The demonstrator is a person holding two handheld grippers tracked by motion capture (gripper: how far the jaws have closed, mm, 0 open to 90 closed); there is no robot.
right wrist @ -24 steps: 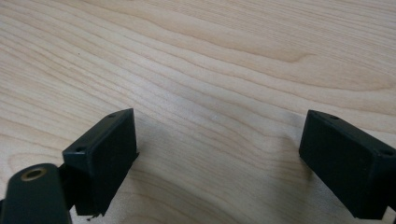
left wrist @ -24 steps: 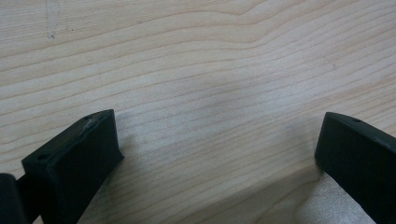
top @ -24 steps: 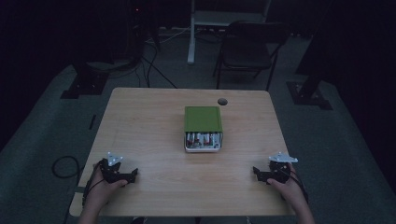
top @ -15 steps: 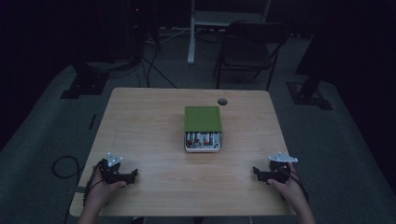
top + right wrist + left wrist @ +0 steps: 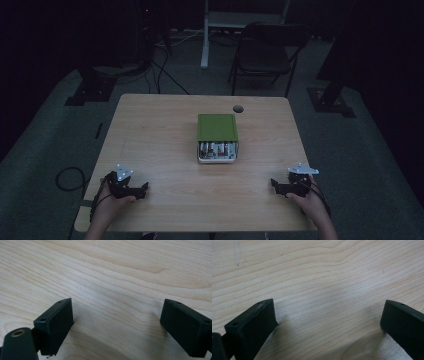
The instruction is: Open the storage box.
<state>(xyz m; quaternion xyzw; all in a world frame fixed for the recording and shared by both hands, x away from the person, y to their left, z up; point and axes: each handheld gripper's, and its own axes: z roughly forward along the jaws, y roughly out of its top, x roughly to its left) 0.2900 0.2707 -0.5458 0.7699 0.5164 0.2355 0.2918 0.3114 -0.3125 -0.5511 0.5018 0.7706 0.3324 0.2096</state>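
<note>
Nothing is seen to have moved since the earlier frames: both grippers are kept at the near table corners. One green-lidded box [image 5: 217, 137] is placed near the middle of the wooden table [image 5: 150, 140], its lid slid back so that a row of batteries [image 5: 216, 149] is exposed at its near end; their number and any label cannot be read. Well left of the box, the left gripper [image 5: 141, 189] is rested with jaws wide and empty. Well right of the box, the right gripper [image 5: 276, 184] is likewise spread wide, nothing held. One round cable hole [image 5: 238, 108] is seen just beyond the box.
</note>
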